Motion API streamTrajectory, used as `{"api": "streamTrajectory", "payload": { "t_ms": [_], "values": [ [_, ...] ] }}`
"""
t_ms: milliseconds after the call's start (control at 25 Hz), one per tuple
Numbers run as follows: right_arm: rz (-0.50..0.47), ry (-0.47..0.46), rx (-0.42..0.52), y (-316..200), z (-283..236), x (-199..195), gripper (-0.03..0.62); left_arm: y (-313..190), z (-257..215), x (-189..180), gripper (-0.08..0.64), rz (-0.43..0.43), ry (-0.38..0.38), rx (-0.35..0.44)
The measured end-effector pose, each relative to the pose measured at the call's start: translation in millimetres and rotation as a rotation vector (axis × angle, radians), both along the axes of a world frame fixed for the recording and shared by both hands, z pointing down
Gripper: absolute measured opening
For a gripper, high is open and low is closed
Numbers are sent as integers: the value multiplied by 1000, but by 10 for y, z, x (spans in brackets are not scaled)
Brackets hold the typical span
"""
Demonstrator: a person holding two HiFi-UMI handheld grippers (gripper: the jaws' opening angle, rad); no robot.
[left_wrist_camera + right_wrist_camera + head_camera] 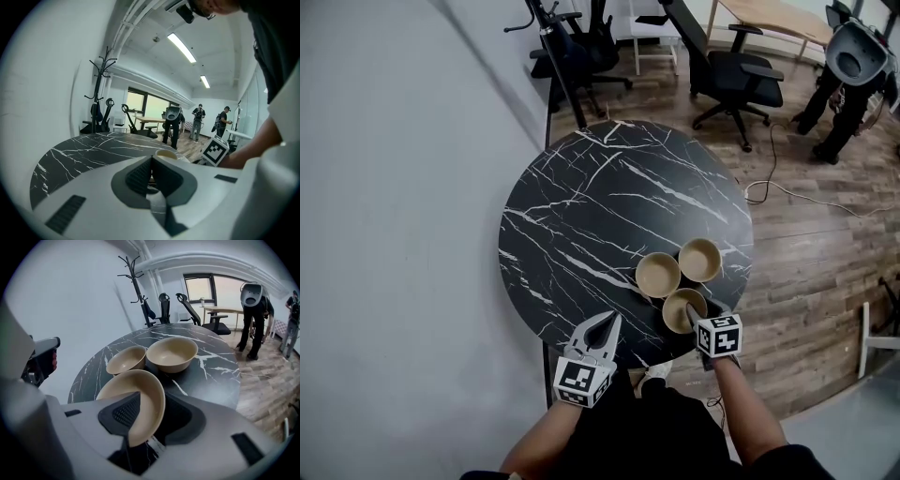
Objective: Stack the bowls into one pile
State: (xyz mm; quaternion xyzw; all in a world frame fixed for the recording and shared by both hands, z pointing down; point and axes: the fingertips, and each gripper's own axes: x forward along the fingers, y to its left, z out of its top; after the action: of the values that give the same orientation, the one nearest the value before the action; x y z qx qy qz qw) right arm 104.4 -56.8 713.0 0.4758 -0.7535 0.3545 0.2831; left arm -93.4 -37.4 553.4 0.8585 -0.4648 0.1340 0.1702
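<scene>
Three tan bowls sit upright near the right front of the round black marble table [581, 206]: one at the left [658, 275], one behind at the right [699, 260], and the nearest one [682, 307]. My right gripper [694, 317] points steeply down at the nearest bowl [131, 390]. It is open and straddles the bowl's right rim, with one finger [123, 412] inside and the other outside. The two other bowls [125, 359] [172, 354] stand just beyond, touching or nearly so. My left gripper [606, 324] hovers shut and empty over the table's front edge, left of the bowls.
A pale wall runs along the table's left side. Office chairs [731, 70] and a coat rack [138, 287] stand beyond the table on the wood floor, with a cable [806, 197] lying there. People [199, 122] stand far back by desks.
</scene>
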Motion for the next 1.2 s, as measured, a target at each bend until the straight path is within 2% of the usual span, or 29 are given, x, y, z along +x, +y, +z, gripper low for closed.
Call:
{"api": "streamTrajectory", "payload": {
  "t_ms": [680,960,1200],
  "values": [
    [68,-30,-27,-12,0,111,29,25,10,37,13,4,-1,-12],
    [74,-44,-43,22,-10,119,21,14,9,29,14,6,-4,-6],
    [68,-65,-19,40,-189,119,21,30,-9,68,14,13,-5,-6]
  ]
}}
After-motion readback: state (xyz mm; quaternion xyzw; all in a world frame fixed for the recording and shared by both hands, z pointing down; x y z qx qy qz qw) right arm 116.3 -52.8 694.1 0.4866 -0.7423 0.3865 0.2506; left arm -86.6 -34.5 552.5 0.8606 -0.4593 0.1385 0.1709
